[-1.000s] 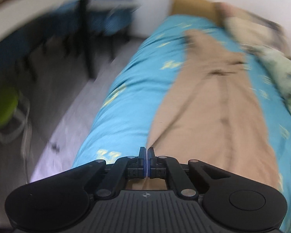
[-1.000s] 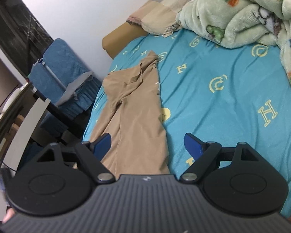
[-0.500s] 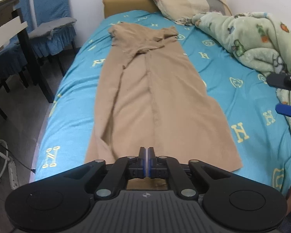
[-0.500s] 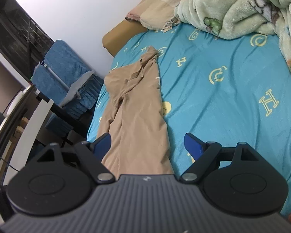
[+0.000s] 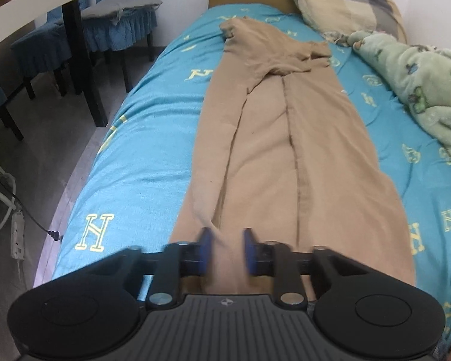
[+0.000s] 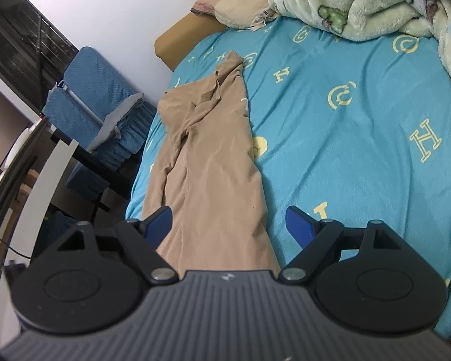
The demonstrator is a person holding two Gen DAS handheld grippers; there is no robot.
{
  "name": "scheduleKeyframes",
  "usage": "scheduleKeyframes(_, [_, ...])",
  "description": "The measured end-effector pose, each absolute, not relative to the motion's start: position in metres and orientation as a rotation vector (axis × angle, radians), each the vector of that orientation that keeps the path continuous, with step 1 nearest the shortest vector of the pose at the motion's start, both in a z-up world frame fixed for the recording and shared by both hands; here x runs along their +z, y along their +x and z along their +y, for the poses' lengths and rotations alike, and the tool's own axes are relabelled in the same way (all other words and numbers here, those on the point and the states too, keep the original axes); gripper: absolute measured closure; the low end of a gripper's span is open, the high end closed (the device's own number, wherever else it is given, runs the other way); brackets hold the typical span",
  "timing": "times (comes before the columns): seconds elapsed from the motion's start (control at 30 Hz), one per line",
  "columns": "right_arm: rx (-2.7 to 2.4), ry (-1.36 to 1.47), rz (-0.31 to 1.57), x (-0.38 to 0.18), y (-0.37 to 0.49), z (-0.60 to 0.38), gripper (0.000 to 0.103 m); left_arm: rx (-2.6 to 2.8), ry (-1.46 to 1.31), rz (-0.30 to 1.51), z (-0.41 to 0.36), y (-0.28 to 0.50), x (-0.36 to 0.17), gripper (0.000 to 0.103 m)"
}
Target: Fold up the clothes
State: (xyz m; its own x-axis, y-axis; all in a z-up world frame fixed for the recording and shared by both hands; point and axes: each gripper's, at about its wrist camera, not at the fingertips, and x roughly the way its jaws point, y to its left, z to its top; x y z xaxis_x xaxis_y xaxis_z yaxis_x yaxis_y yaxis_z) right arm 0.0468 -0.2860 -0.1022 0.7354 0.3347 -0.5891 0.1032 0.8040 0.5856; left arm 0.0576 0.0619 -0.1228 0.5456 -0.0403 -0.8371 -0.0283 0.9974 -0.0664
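A long tan garment [image 5: 288, 150] lies stretched lengthwise on the bed's blue sheet [image 5: 153, 138], its bunched top end toward the headboard. My left gripper [image 5: 224, 251] hovers over the garment's near end, jaws partly open and blurred, holding nothing. In the right wrist view the same garment [image 6: 213, 162] runs up the left part of the sheet [image 6: 360, 150]. My right gripper [image 6: 228, 225] is wide open and empty above the garment's near right edge.
A green fleece blanket [image 5: 421, 84] is heaped on the bed's right side, also shown in the right wrist view [image 6: 375, 3]. A patchwork pillow [image 5: 336, 3] lies at the headboard. Blue chairs [image 5: 117, 21] and a table [image 5: 30, 18] stand left of the bed. A power strip [image 5: 16, 237] lies on the floor.
My left gripper swung toward the bed, then opened from shut. The right gripper stayed open and shifted only slightly.
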Motion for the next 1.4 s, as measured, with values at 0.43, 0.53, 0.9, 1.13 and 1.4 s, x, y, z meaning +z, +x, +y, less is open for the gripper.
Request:
scheduleKeyframes(0.43, [0.114,0.605,0.754,-0.109,0.049,-0.281,0.019,-0.329,0.060,0.890,0.010,0.037,-0.108,0.102])
scheduleKeyframes(0.53, [0.120,0.606,0.725,-0.109,0.052,-0.281,0.019,-0.309,-0.052,0.974,0.022,0.054,-0.121,0.101])
scheduleKeyframes(0.9, [0.270,0.733,0.615,-0.109,0.199,-0.246,0.037,-0.326,-0.243,0.980,0.042,0.073,-0.142,0.101])
scheduleKeyframes(1.13, [0.227,0.728,0.704,-0.162,0.345,-0.200,0.037,-0.375,-0.256,0.994,0.043,0.089,-0.162,0.101])
scheduleKeyframes(1.4, [0.160,0.533,0.663,-0.185,0.416,-0.167,0.096,-0.451,-0.266,0.969,0.045,0.098,-0.177,0.101])
